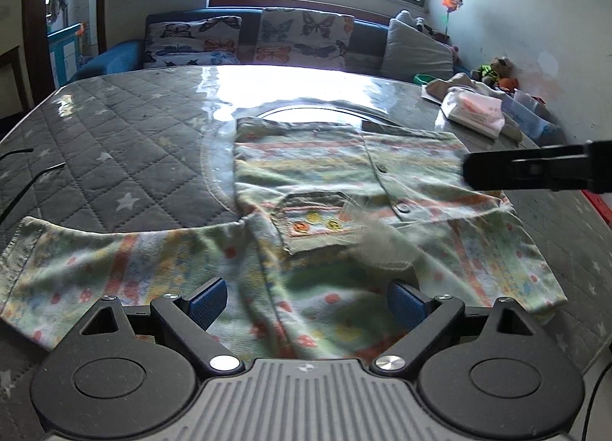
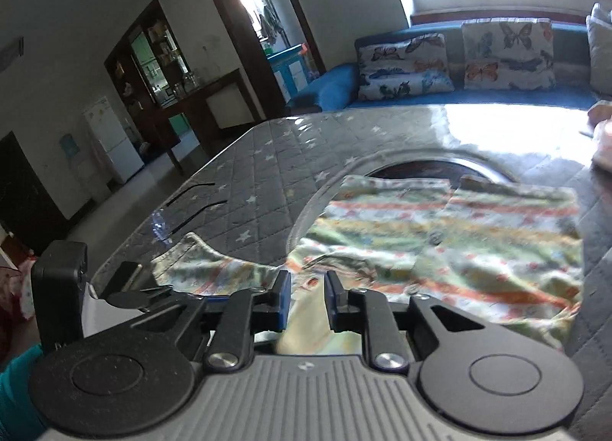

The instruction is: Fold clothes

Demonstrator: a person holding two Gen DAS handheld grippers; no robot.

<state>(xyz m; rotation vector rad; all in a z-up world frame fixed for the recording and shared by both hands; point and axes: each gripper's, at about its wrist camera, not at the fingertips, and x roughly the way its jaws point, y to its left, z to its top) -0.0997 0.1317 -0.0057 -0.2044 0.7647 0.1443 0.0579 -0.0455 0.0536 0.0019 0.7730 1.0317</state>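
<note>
A small child's shirt [image 1: 306,173] with pastel stripes, a front pocket and buttons lies spread on the grey quilted table cover [image 1: 114,142]; one sleeve [image 1: 76,269] stretches out to the left. My left gripper [image 1: 306,299] is open wide, low over the shirt's near hem, and its blue pads [image 1: 208,299] hold nothing. My right gripper [image 2: 308,299] hovers over the shirt [image 2: 478,234] with its jaws a narrow gap apart; cloth shows through the gap, but the pads do not press on it. In the left wrist view the right gripper's finger [image 1: 535,169] reaches in over the shirt's right edge.
A round dark inset [image 1: 317,116] lies in the table behind the shirt. At the far right are a pink-and-white pack [image 1: 474,112], a clear box [image 1: 531,116] and toys by the wall. Black cables [image 1: 23,181] lie at the left. A blue sofa [image 2: 336,89] stands beyond.
</note>
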